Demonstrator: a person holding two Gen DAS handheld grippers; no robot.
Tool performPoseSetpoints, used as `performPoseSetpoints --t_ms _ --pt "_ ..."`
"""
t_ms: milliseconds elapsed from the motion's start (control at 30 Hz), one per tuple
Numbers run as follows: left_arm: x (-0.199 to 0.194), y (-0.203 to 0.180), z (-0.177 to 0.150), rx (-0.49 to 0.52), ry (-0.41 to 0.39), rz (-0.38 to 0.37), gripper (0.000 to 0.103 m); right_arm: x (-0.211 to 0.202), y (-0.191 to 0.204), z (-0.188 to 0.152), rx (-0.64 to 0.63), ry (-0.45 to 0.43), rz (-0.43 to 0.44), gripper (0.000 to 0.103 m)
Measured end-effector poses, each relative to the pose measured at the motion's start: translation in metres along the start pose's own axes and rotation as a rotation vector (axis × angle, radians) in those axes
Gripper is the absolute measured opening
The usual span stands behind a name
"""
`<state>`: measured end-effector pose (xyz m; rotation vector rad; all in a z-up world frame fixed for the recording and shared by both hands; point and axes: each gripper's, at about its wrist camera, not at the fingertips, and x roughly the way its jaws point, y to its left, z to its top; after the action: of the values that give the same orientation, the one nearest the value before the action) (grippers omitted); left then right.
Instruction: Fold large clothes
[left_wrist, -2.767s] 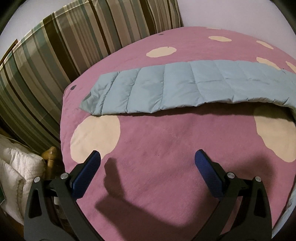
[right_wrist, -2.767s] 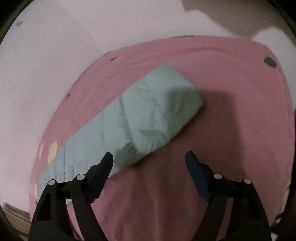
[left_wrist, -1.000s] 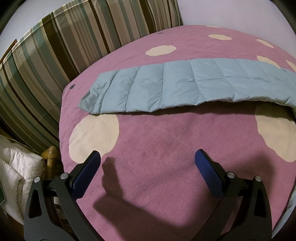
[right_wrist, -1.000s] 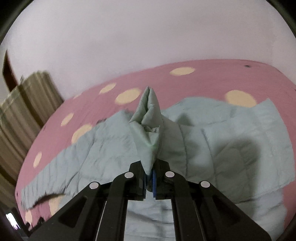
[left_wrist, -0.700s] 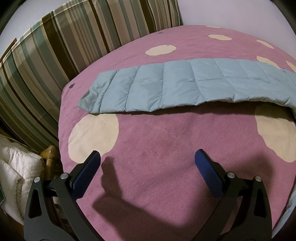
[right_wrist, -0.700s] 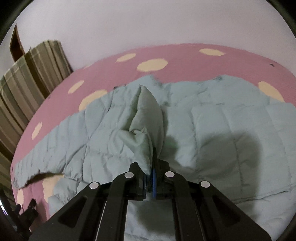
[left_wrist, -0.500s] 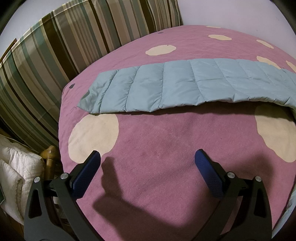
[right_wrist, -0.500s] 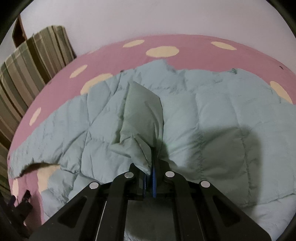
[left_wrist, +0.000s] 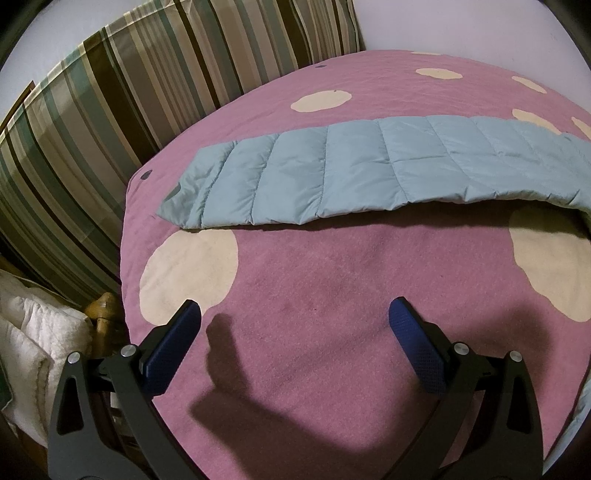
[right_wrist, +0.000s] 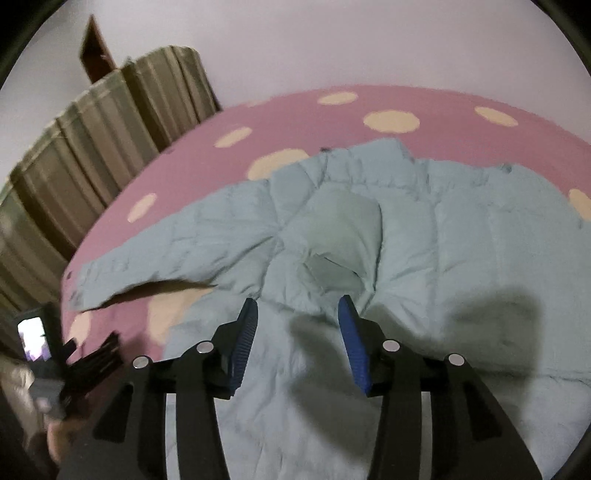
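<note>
A light blue quilted jacket lies spread on the pink bed cover with cream dots. Its sleeve stretches flat across the cover in the left wrist view. The other sleeve's cuff rests folded onto the jacket's body, just ahead of my right gripper. That gripper's jaws are opening and the cuff has left them; nothing is pressed between the blue pads. My left gripper hovers open over bare pink cover, short of the flat sleeve, holding nothing.
A striped curtain hangs along the bed's far left side. White bedding and a wooden post sit past the left edge. In the right wrist view the other gripper and a small lit screen show at lower left.
My right gripper carried the sleeve cuff over the jacket's body, then opened and let it drop there. The left gripper and the flat sleeve stayed put.
</note>
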<state>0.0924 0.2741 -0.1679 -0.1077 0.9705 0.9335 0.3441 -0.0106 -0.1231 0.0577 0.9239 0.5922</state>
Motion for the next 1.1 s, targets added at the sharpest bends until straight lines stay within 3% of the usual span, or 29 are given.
performPoseSetpoints --t_ms 133,300,433,533,700,867,1100 --pt "0.0 -0.001 0.0 -0.002 0.0 -0.002 0.101 -0.049 -0.032 -0.006 0.034 -0.089 -0.062 0.045" --pt "0.0 -0.001 0.0 -0.001 -0.001 -0.001 0.101 -0.099 -0.145 -0.01 0.24 -0.176 -0.288 0.017" --pt "0.0 -0.001 0.0 0.001 -0.001 0.001 0.101 -0.112 -0.225 -0.025 0.404 -0.182 -0.429 0.01" --pt "0.0 0.0 0.0 0.002 -0.001 0.002 0.101 -0.092 -0.248 -0.035 0.429 -0.126 -0.418 0.009" --pt "0.001 0.001 0.0 0.01 -0.004 0.01 0.101 -0.051 -0.251 -0.05 0.418 -0.022 -0.381 0.008" --pt "0.001 0.0 0.0 0.008 -0.004 0.008 0.101 -0.069 -0.245 -0.03 0.406 -0.064 -0.38 0.008" --pt "0.001 0.001 -0.001 0.011 -0.006 0.012 0.101 -0.07 -0.281 0.009 0.452 -0.141 -0.443 0.008"
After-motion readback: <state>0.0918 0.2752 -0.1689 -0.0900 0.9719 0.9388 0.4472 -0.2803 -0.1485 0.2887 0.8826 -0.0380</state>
